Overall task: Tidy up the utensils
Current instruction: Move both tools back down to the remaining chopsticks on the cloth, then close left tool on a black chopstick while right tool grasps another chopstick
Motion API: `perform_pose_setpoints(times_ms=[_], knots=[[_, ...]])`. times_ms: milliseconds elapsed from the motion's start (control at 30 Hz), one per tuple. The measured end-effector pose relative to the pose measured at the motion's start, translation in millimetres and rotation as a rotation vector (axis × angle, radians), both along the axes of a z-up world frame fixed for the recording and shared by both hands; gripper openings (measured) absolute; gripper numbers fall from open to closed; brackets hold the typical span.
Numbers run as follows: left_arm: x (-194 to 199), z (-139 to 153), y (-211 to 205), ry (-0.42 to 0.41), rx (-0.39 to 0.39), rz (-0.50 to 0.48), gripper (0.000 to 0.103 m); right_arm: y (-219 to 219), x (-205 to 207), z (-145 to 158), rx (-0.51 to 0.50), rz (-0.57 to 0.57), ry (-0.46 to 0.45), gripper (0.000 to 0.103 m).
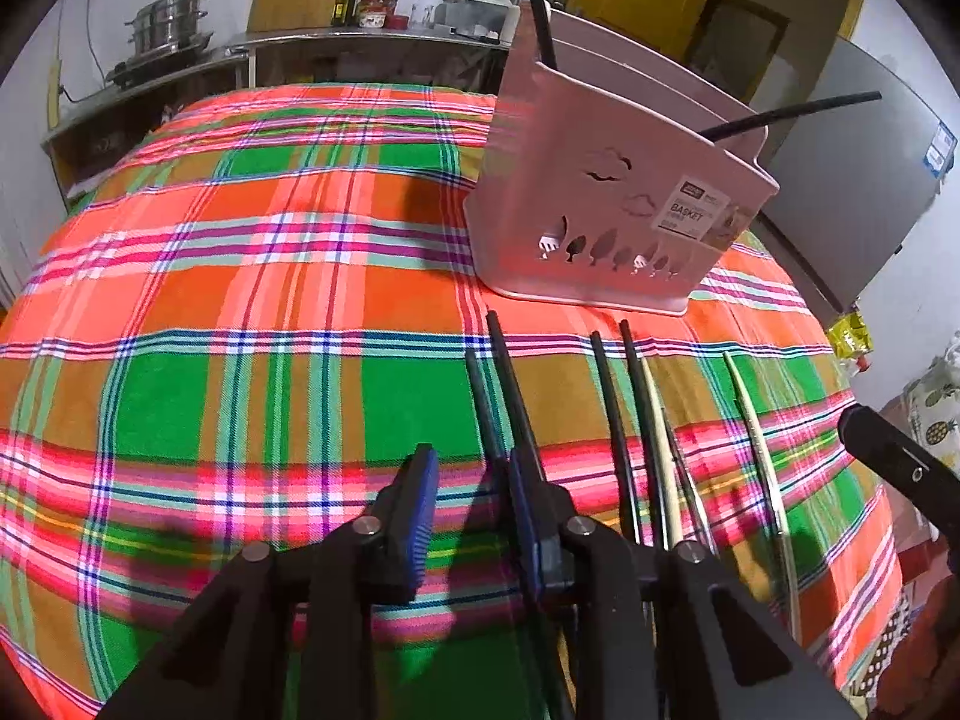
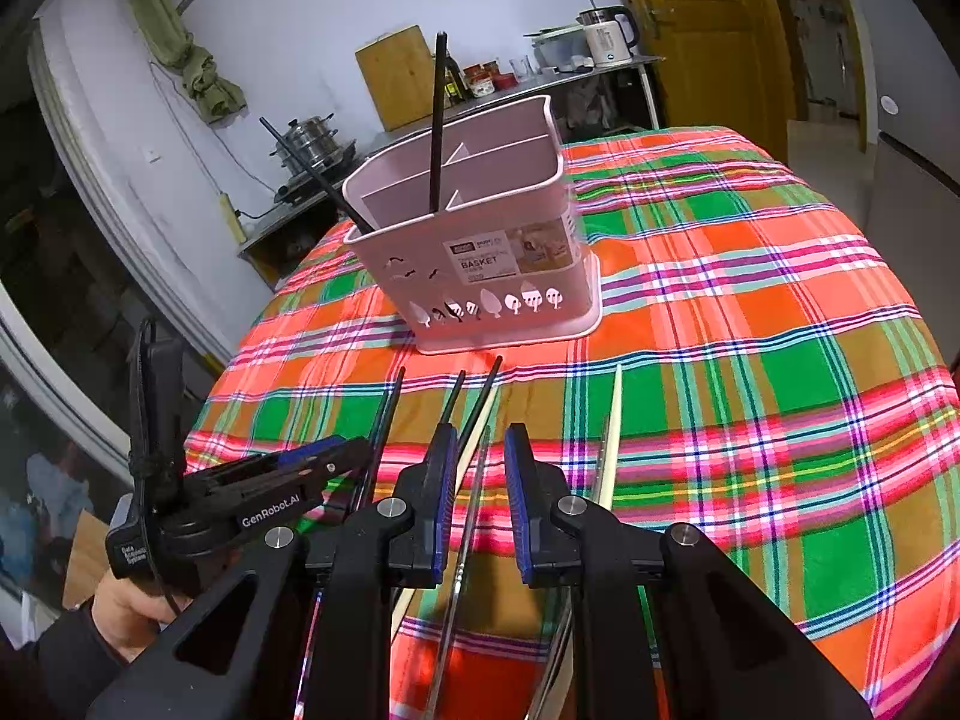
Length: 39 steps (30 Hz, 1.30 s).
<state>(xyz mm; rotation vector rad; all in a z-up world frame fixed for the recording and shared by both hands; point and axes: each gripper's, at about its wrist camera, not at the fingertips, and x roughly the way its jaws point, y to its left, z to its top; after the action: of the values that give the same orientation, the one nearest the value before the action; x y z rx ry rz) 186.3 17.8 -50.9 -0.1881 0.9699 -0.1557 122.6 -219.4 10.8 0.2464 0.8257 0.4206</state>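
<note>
A pink utensil basket [image 1: 600, 210] [image 2: 480, 252] stands on the plaid tablecloth with two black chopsticks [image 1: 540, 6] [image 2: 438, 120] leaning in it. In front of it lie several loose chopsticks: black ones [image 1: 612, 408], cream ones [image 1: 750, 414] [image 2: 612, 438] and a metal one [image 2: 471, 498]. My left gripper [image 1: 471, 462] [image 2: 336, 456] hangs low over the cloth, open, with a black pair [image 1: 507, 372] running along the inner side of its right finger. My right gripper [image 2: 480, 438] is open, straddling the metal chopstick and a cream one without pressing them; in the left wrist view it shows only as a dark tip [image 1: 888, 456].
The round table [image 2: 780, 300] drops away at its left and right edges. Behind it is a steel counter [image 1: 336, 42] with stacked pots [image 1: 171, 21], bottles and a kettle [image 2: 609, 36]. A grey fridge [image 1: 858, 180] stands right of the basket. A person's hand [image 2: 129, 606] holds the left gripper.
</note>
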Motion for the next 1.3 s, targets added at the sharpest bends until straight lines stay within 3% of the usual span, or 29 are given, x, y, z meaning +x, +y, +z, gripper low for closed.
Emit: perform_pose_setpoints(times_ms=[133,933,1300], knots=[[3,0,0,0.002,0.029,0.014,0.009,5,5,-1,-0.002,0.007,0.004,0.017],[15,-5,31,-0.031,-0.029,0.015,0.009,64,86,-49,-0.109,0.049,0.123,0.017],[16,-5,31,-0.038,-0.037,0.018,0.009,63,90,-52,-0.159,0.04,0.153,0.016]])
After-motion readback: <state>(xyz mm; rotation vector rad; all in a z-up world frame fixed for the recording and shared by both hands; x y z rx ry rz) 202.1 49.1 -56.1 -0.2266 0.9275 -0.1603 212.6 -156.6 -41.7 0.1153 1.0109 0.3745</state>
